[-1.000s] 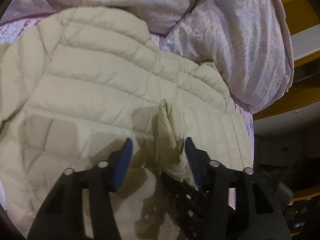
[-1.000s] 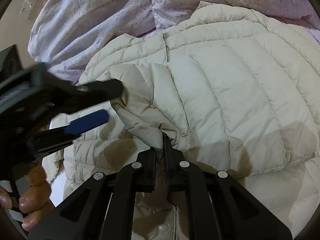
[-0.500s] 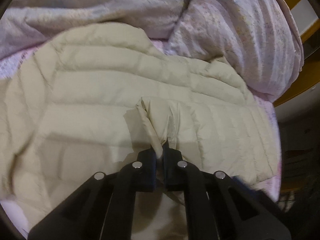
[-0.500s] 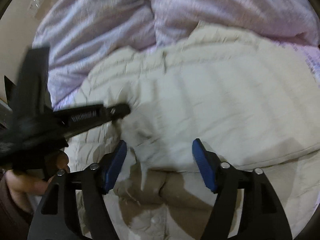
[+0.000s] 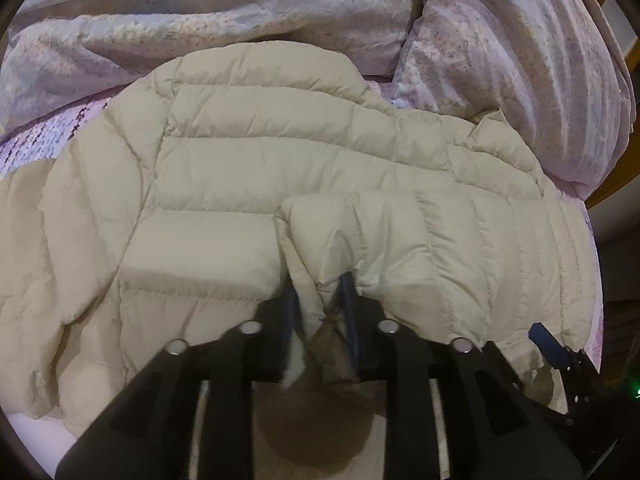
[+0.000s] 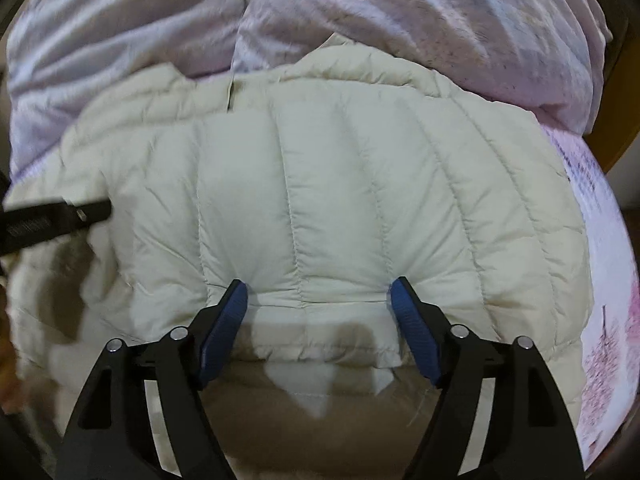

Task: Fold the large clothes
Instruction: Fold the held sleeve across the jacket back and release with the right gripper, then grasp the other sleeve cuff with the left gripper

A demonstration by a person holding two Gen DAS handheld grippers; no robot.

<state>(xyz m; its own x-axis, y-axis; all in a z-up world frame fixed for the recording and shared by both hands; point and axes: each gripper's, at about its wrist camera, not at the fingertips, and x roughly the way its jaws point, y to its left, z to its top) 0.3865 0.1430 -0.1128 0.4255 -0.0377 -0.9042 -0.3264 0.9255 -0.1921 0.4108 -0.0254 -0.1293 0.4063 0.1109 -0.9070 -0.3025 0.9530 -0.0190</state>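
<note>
A cream quilted puffer jacket (image 5: pixel 248 184) lies spread on a bed and also fills the right wrist view (image 6: pixel 340 200). My left gripper (image 5: pixel 320 300) is shut on a folded flap of the jacket, its cuff or sleeve end (image 5: pixel 360 236), laid over the jacket body. My right gripper (image 6: pixel 318 300) is open, its blue pads (image 6: pixel 226 320) resting on the jacket's surface with nothing between them. The left gripper's finger shows at the left edge of the right wrist view (image 6: pixel 56 220). The right gripper's blue pad shows at the lower right of the left wrist view (image 5: pixel 546 344).
A crumpled pale lilac duvet (image 5: pixel 200 20) is heaped behind the jacket, also in the right wrist view (image 6: pixel 400 8). A pink patterned sheet (image 6: pixel 592 280) shows at the bed's right side. A wooden bed frame (image 5: pixel 624 184) runs along the far right.
My left gripper closed on the jacket flap and carried it across the jacket. My right gripper let go of the fabric, opened, and now rests on the jacket.
</note>
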